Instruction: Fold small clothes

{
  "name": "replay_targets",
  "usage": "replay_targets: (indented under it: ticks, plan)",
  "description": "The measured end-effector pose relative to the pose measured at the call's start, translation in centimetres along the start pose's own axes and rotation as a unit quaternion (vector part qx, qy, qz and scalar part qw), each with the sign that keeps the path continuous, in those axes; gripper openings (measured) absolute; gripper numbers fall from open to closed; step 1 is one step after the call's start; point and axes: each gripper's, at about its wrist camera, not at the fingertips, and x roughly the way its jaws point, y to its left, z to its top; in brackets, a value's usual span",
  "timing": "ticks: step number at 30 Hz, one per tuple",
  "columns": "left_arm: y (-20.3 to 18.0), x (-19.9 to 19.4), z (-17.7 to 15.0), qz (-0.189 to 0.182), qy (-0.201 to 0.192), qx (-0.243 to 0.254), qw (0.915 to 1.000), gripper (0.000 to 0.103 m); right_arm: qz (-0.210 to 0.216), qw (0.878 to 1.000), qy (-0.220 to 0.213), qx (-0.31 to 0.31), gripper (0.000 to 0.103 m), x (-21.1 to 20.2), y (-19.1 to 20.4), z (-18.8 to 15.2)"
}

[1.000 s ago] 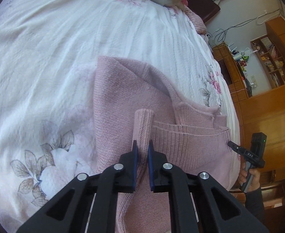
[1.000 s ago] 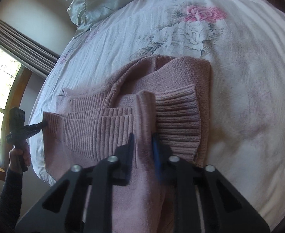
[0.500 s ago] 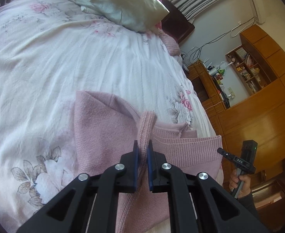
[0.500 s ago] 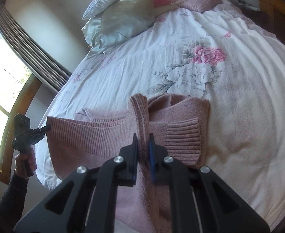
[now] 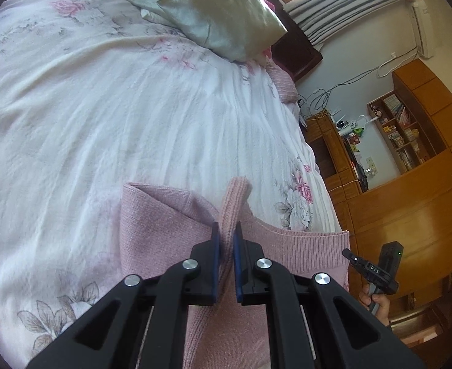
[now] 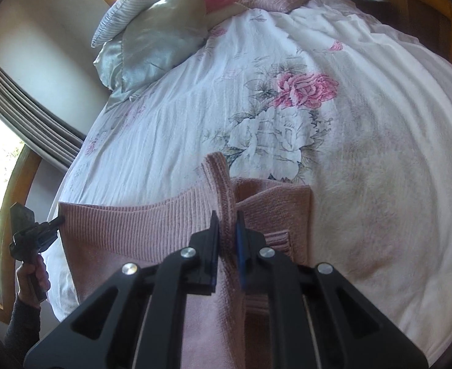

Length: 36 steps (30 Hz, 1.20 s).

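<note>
Pink sweater (image 5: 170,243) at near edge of bed (image 5: 102,117), partly lifted. Left gripper (image 5: 226,240) and right gripper (image 6: 226,227) each clamped on pinched knit ridge. Soft, limp, probably light; sags between grips. Hold at edges, keep taut; hem hidden under fingers

We've got the left gripper (image 5: 226,230) pinched tight on a fold of the pink sweater (image 5: 164,230), and the right gripper (image 6: 226,220) clamped the same way, each held by a hand (image 6: 32,276).
</note>
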Motion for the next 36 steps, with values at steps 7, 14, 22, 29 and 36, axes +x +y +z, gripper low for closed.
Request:
replay_targets:
  ticks: [7, 14, 22, 29, 36]
  plan:
    - [0.9, 0.9, 1.4, -0.013, 0.000, -0.016, 0.9998, 0.007, 0.011, 1.000, -0.012, 0.011, 0.008, 0.6, 0.2, 1.1]
    - [0.9, 1.2, 2.8, -0.008, 0.001, -0.012, 0.9999, 0.007, 0.008, 0.999, -0.021, 0.022, 0.008, 0.9, -0.1, 2.1]
    - [3.5, 4.6, 3.1, 0.012, 0.028, -0.038, 0.9988, 0.007, -0.016, 0.999, -0.007, 0.044, 0.008, 3.3, -2.7, 1.5]
    - [6.2, 6.7, 2.4, 0.037, 0.044, -0.062, 0.9964, 0.016, -0.027, 0.997, 0.005, 0.066, 0.020, 5.7, -4.5, 0.2]
    - [3.1, 1.1, 1.6, -0.002, -0.018, -0.034, 0.9993, 0.057, 0.040, 0.997, -0.045, 0.045, 0.027, 0.7, -2.4, 0.6]
